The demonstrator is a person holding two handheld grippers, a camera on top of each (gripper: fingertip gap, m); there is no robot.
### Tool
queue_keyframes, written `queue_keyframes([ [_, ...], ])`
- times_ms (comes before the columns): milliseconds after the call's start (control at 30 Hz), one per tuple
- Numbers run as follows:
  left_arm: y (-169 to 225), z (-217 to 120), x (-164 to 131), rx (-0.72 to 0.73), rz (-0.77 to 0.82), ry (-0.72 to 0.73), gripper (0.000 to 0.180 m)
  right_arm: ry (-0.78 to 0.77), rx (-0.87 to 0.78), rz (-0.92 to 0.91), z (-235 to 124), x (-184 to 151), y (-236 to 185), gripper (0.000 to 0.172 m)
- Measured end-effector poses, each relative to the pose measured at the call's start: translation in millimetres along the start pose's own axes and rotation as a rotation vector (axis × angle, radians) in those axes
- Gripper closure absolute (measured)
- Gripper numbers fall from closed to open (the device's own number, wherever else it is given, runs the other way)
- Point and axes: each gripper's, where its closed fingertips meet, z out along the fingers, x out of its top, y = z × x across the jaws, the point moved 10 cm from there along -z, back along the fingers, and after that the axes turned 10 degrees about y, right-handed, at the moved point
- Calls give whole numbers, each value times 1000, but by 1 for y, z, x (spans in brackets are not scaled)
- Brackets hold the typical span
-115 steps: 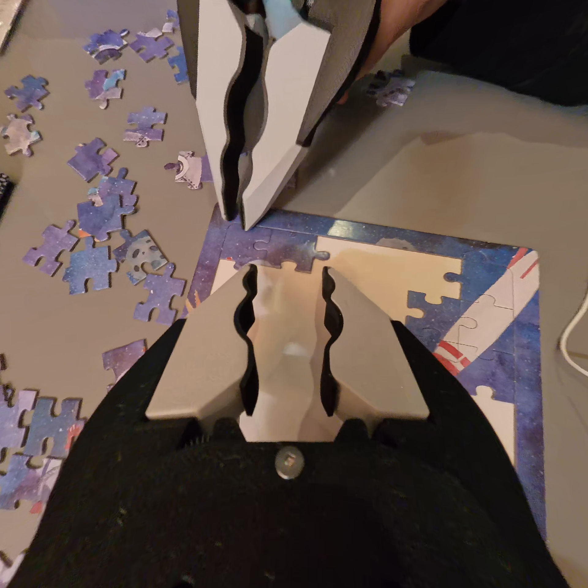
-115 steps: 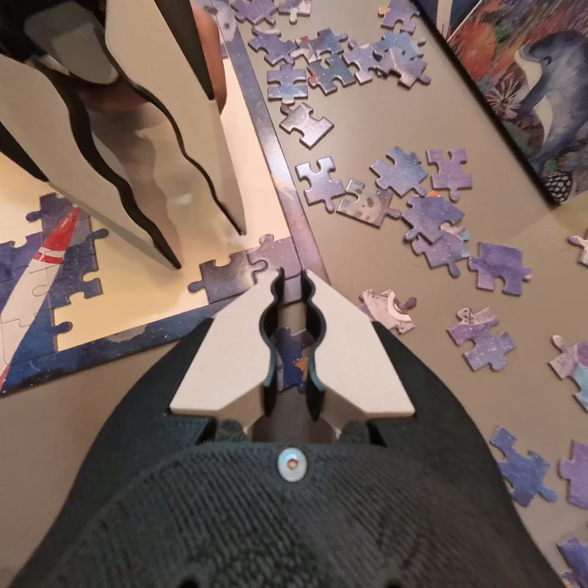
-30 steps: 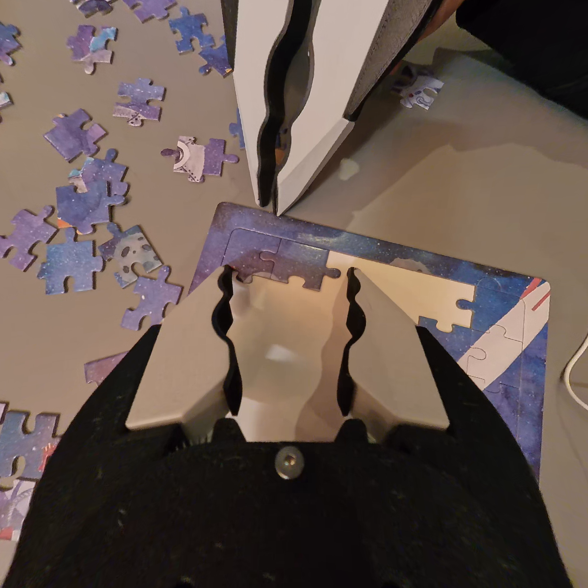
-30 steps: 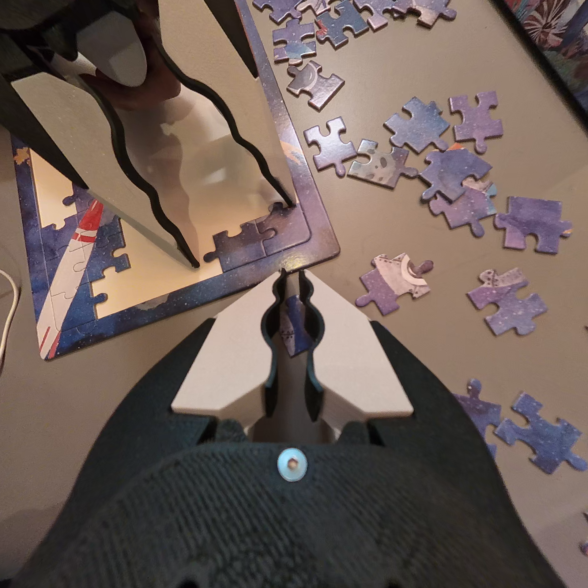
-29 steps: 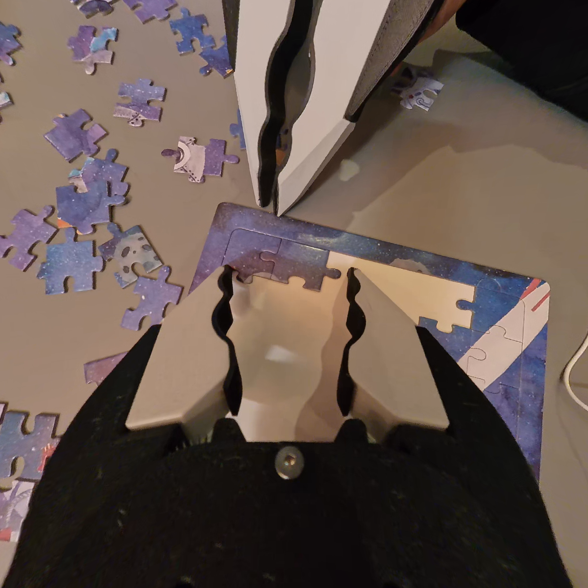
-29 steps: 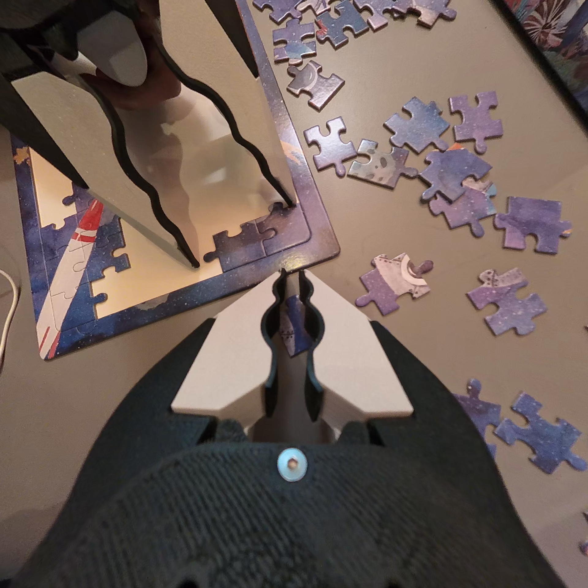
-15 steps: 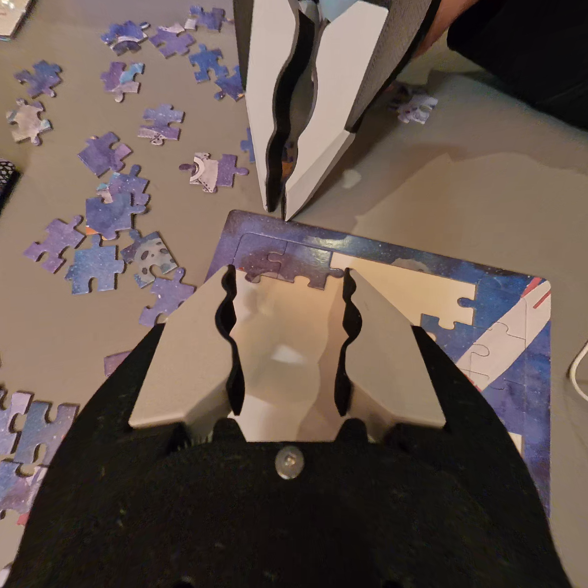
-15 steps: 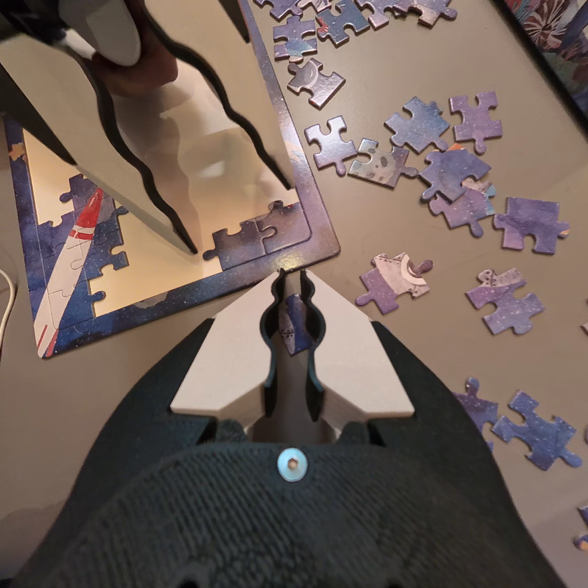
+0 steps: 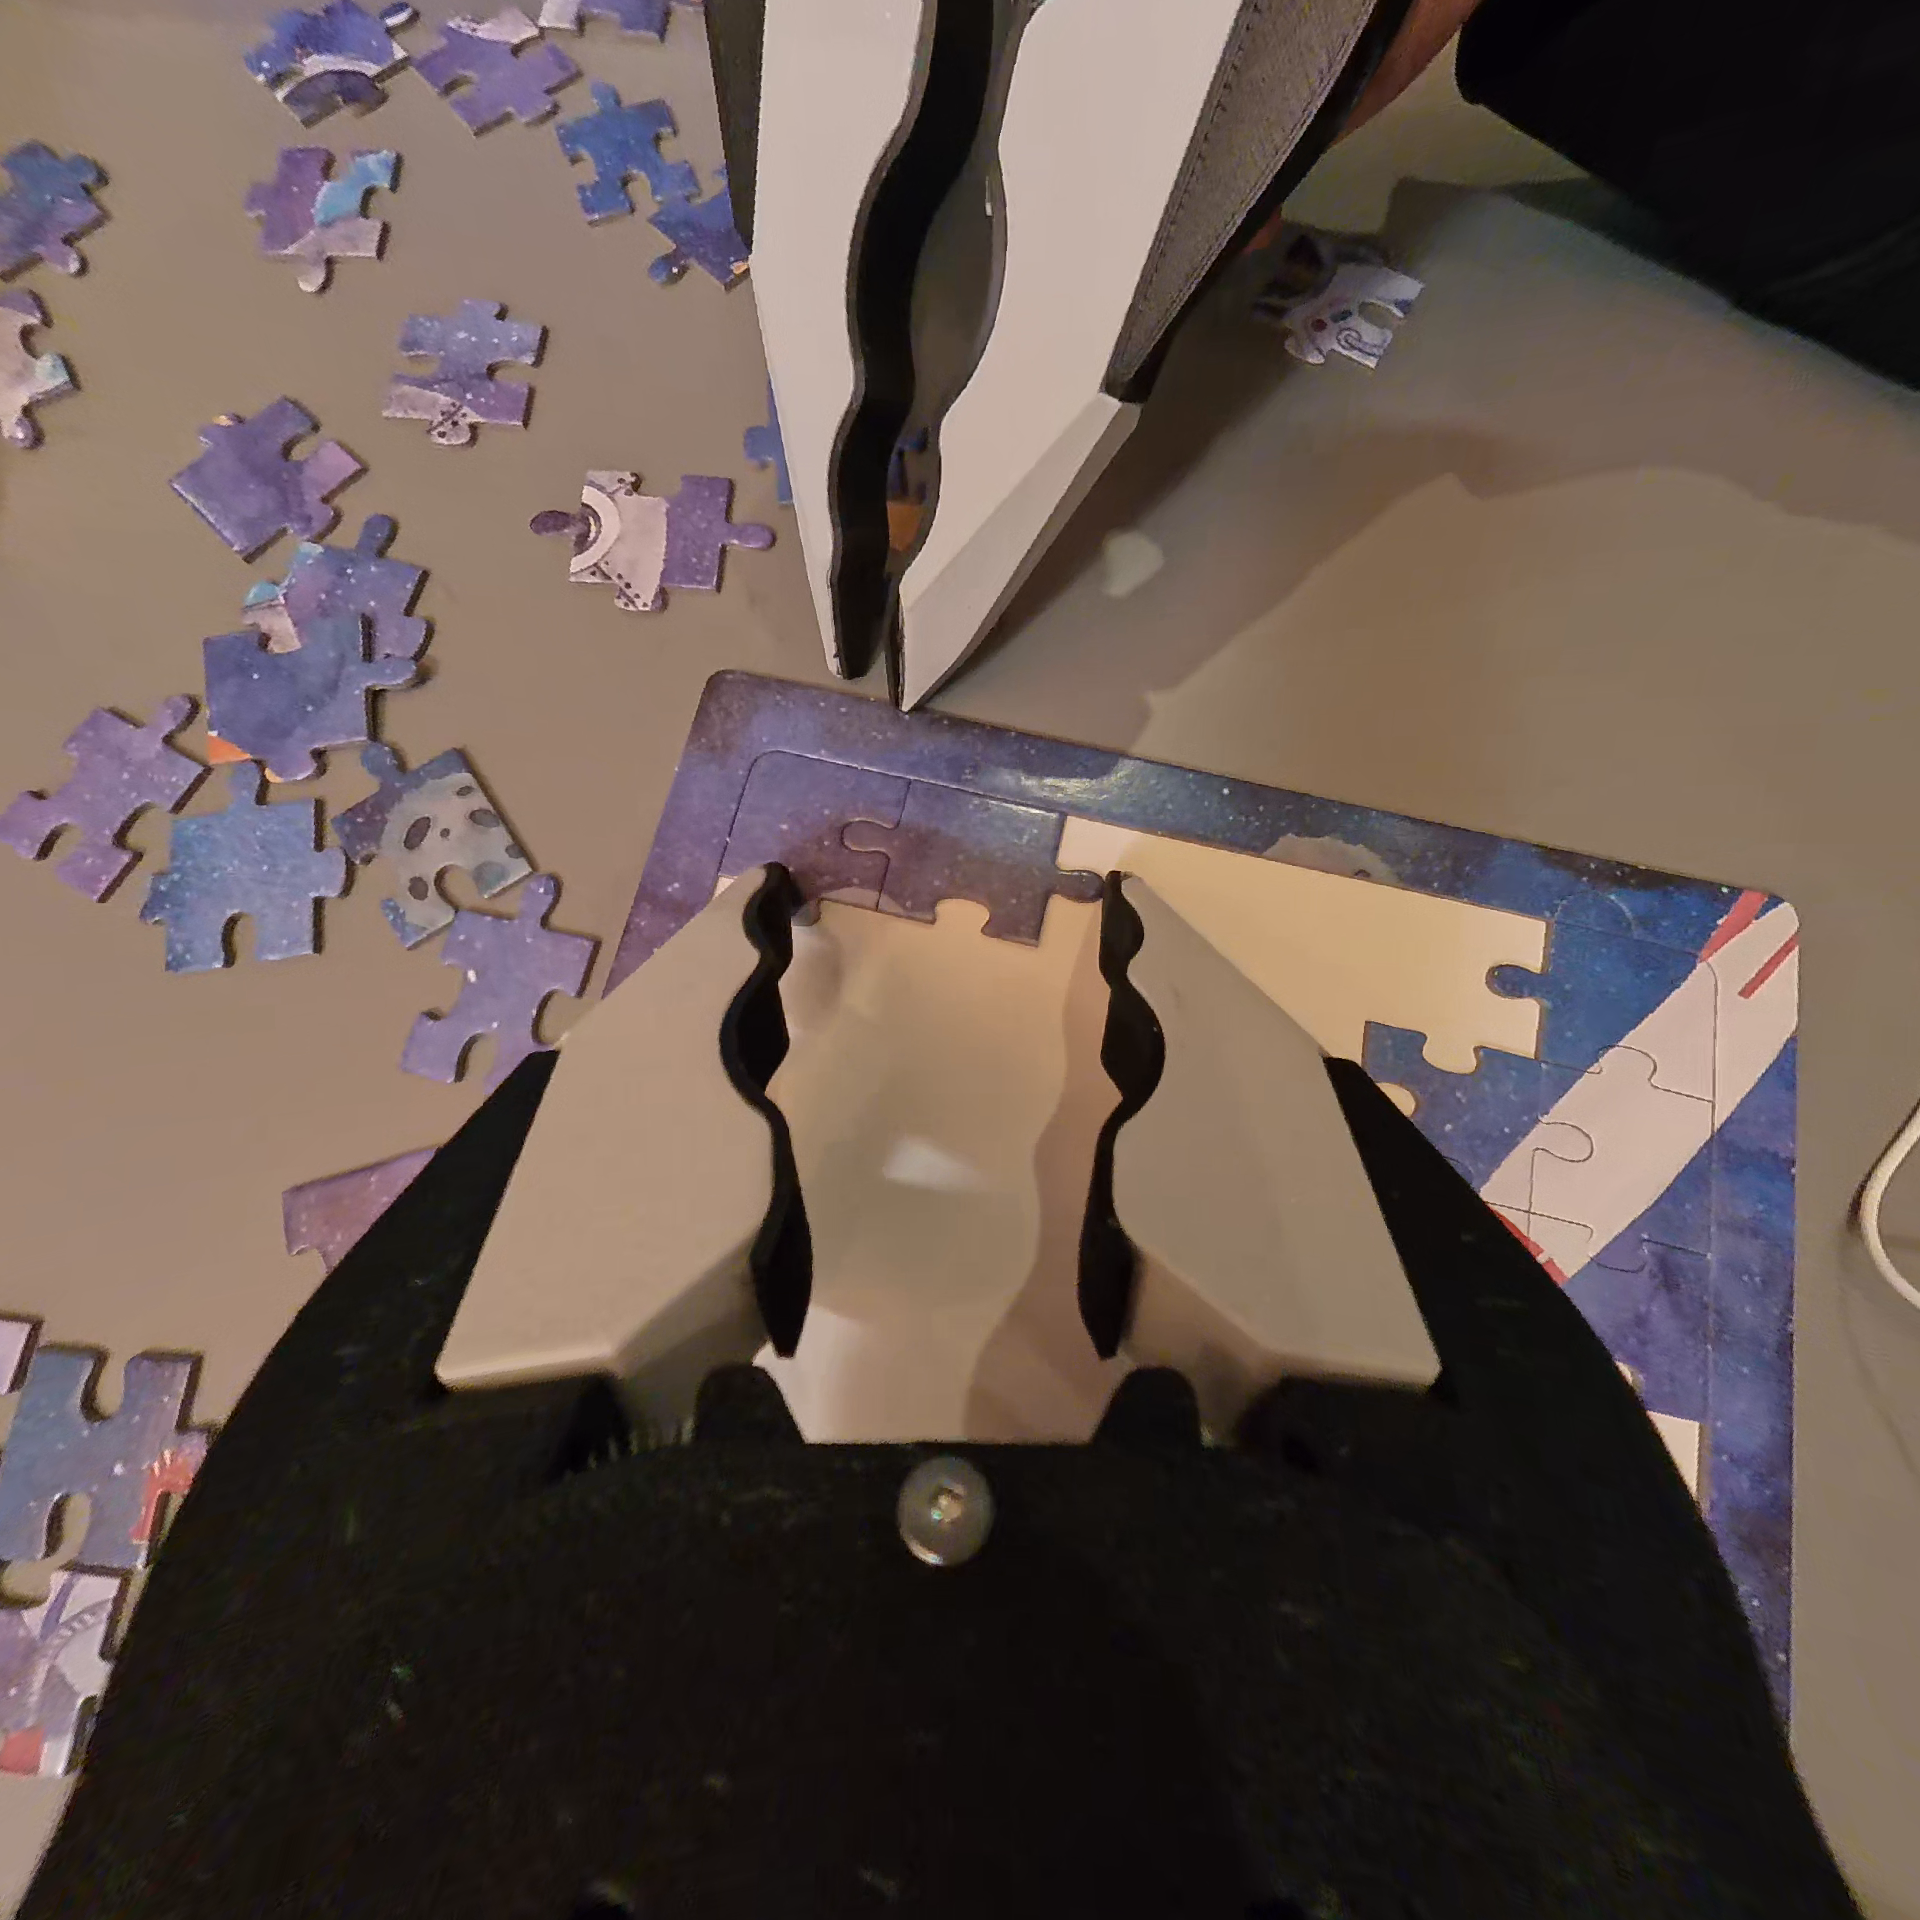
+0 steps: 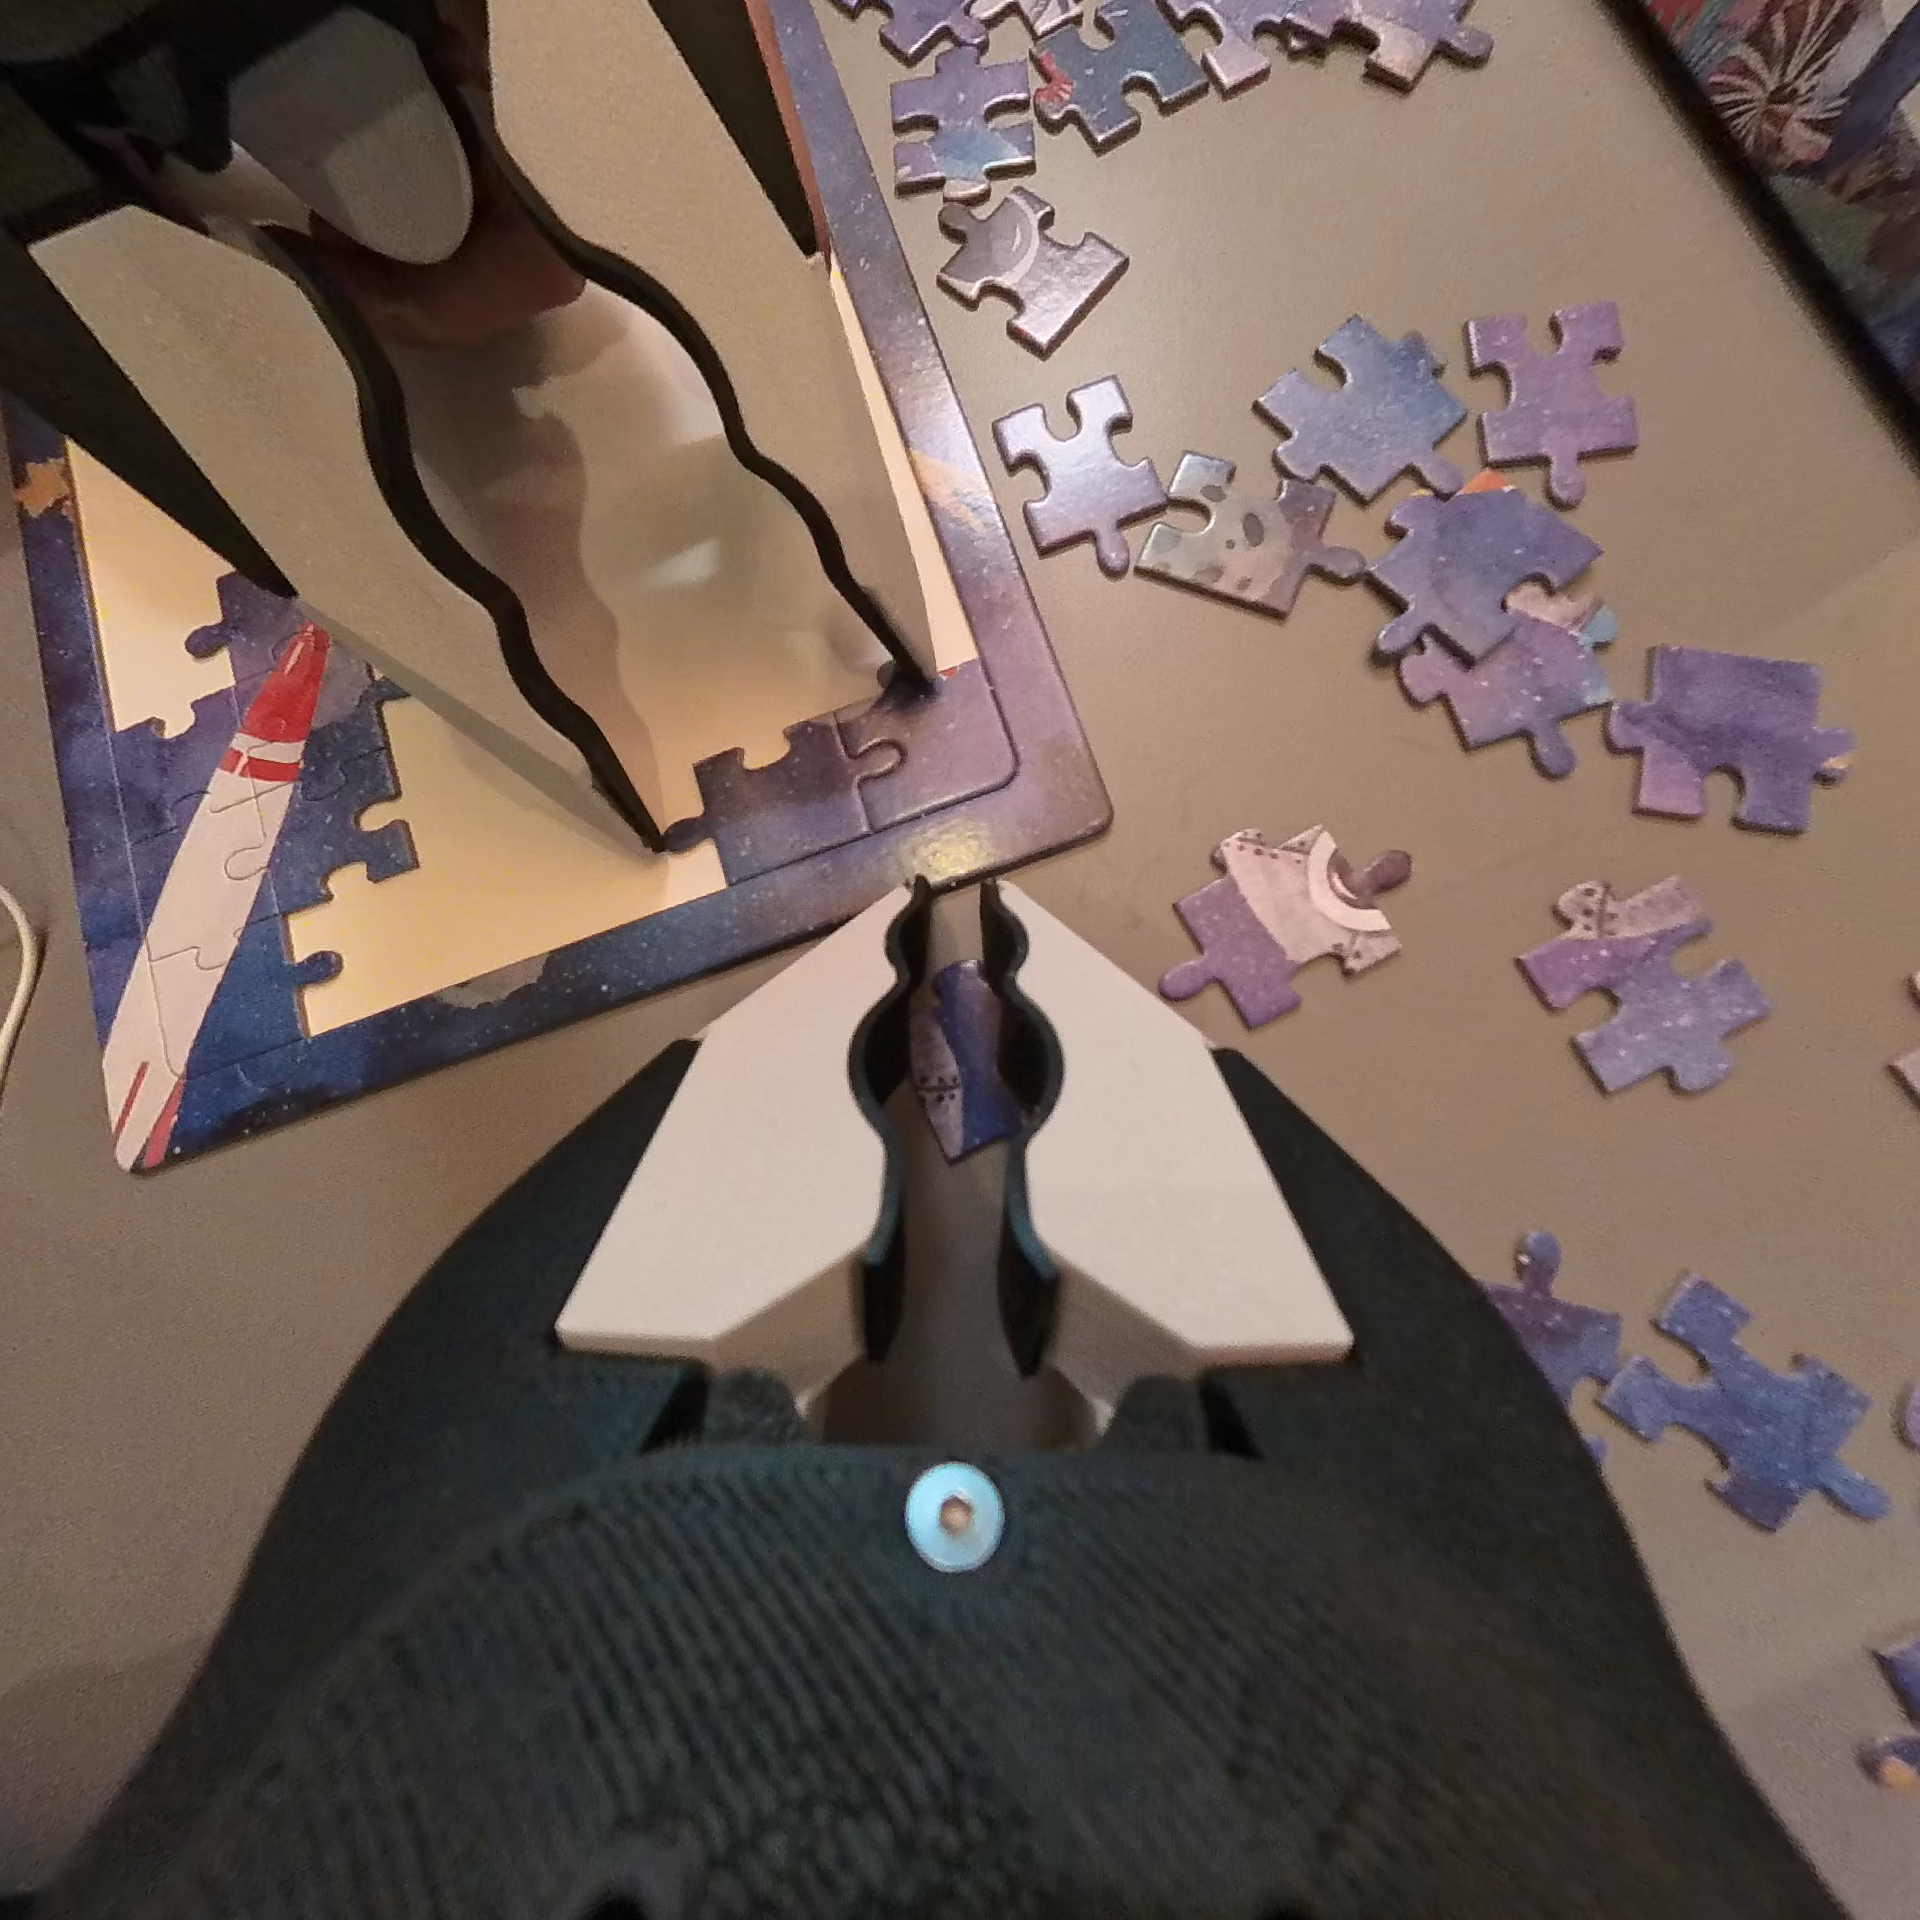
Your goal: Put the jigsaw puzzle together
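My left gripper point(image 9: 945, 881) is open and holds nothing. It hangs over the cream floor of a blue-framed puzzle tray point(image 9: 1351, 821), its fingertips point(image 9: 774, 878) at either end of two joined purple pieces point(image 9: 935, 842) in the tray's corner. It also shows in the right wrist view point(image 10: 774, 758), straddling the same pieces point(image 10: 831, 769). My right gripper point(image 10: 956, 891) is shut on a blue puzzle piece point(image 10: 961, 1049) held edgewise, its tips just outside the tray's corner point(image 10: 1039, 821). It appears in the left wrist view point(image 9: 873, 665) with the piece point(image 9: 904, 488) between its fingers.
Several loose purple and blue pieces lie on the grey table beside the tray point(image 9: 260, 862), point(image 10: 1455, 540). A joined rocket section point(image 9: 1662, 1091) fills the tray's far side. A white cable point(image 9: 1886, 1205) lies past the tray. A colourful picture board point(image 10: 1818, 135) and a dark sleeve point(image 9: 1714, 156) sit at the edges. My hands' fingertips stand some 5 centimeters from each other.
My left fingers have drawn a little closer together, and their tips have come up to the two joined corner pieces. My right gripper keeps its piece and stays at the tray's corner.
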Motion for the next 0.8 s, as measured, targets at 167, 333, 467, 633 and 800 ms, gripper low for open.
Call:
queue_keyframes([
  [167,0,-1,1,8,1,11,120,-2,1,-2,0,0,0,163],
  [333,-8,-18,10,21,-53,133,117,72,24,-13,-6,7,-2,159],
  [467,-26,-41,14,124,-113,276,119,198,-64,-30,-22,15,6,160],
  [633,-44,-65,13,290,-150,393,124,405,-238,-33,-51,22,20,161],
  [800,-50,-77,13,369,-150,455,130,552,-363,-20,-73,23,28,163],
])
